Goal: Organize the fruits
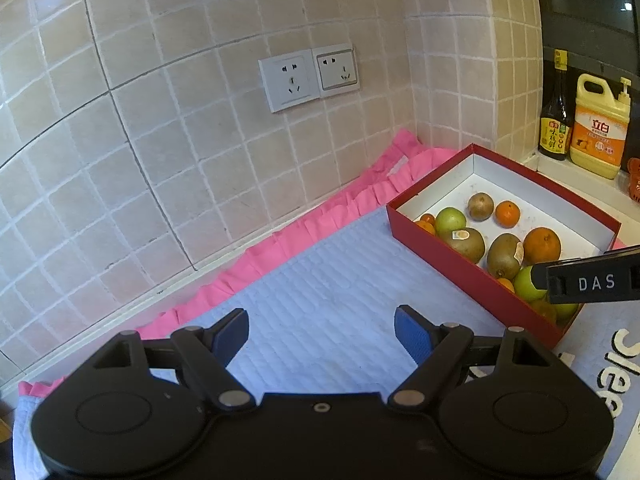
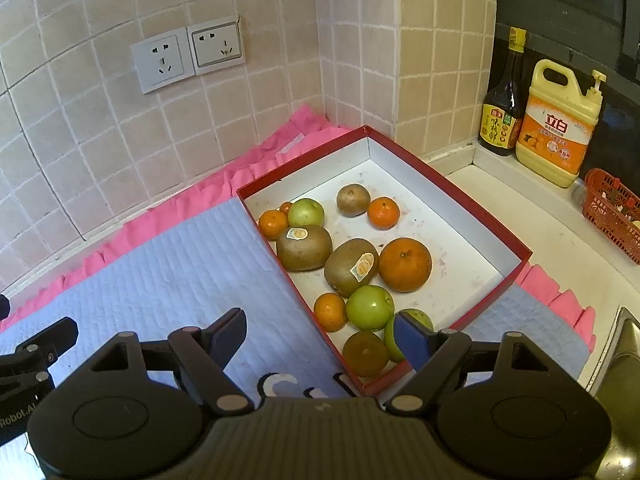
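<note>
Beige tiled walls (image 2: 100, 152) meet in a corner behind the table (image 2: 520, 208), with two white sockets (image 2: 188, 58) on the left wall, and a pale blue quilted mat (image 2: 172, 264) with a pink frill (image 2: 168, 210) covers the surface. On the mat sits a red box (image 2: 460, 188) with a white inside, holding the fruits: a large orange (image 2: 405, 265), two stickered kiwis (image 2: 305, 247), a smaller brown kiwi (image 2: 353, 199), green apples (image 2: 370, 307) and several small oranges (image 2: 383, 212), all loose and bunched toward the box's near left side. Right tool (image 2: 320, 340) hangs with its jaws wide apart and nothing between them, one blue pad over the box's near corner, the other over the mat. Left tool (image 1: 320, 336) is likewise spread wide and empty above the bare mat, left of the box. Beyond the corner stand a dark sauce bottle (image 2: 502, 116) and a yellow detergent jug (image 2: 558, 128), a red basket (image 2: 612, 212) nearby
</note>
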A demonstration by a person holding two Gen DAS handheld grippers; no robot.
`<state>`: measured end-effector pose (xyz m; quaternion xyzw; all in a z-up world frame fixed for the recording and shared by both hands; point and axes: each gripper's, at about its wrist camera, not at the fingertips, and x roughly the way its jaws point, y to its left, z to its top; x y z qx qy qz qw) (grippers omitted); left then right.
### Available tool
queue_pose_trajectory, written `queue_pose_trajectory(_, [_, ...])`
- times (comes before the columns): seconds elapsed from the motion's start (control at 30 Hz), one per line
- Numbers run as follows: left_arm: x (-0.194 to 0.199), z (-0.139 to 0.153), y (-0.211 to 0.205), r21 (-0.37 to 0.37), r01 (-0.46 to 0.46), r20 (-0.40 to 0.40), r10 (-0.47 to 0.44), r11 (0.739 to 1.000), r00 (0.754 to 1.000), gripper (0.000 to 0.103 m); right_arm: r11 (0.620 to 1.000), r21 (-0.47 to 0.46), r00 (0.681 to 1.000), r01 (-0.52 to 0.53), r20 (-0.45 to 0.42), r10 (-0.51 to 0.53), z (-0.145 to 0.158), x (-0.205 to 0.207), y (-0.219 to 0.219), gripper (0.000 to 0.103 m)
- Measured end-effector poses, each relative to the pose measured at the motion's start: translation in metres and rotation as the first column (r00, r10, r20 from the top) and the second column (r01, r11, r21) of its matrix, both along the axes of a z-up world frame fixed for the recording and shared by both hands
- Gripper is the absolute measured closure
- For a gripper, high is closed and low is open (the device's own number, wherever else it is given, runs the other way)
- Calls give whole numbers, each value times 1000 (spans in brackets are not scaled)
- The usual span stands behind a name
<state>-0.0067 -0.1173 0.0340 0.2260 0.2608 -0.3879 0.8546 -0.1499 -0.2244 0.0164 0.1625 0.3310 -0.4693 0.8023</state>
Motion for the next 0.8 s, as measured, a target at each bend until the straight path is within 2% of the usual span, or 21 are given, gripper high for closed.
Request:
queue_pose_trajectory(0.2, [3,-6,-4,7,8,-21,-8,1000,1000,8,1000,10,1000,-2,-5,2,-3,0,-5,21])
queue_pose_trajectory(0.67, [5,-9,-12,12,5,-13,-5,1000,1000,8,1000,20,1000,-5,-8,5,-5,1,-12,21])
queue_pose_trajectory(0.8, [9,-10,-11,-3,-22,27,22,1000,999,8,1000,20,1000,-7,-9,7,-5,0,-13,21])
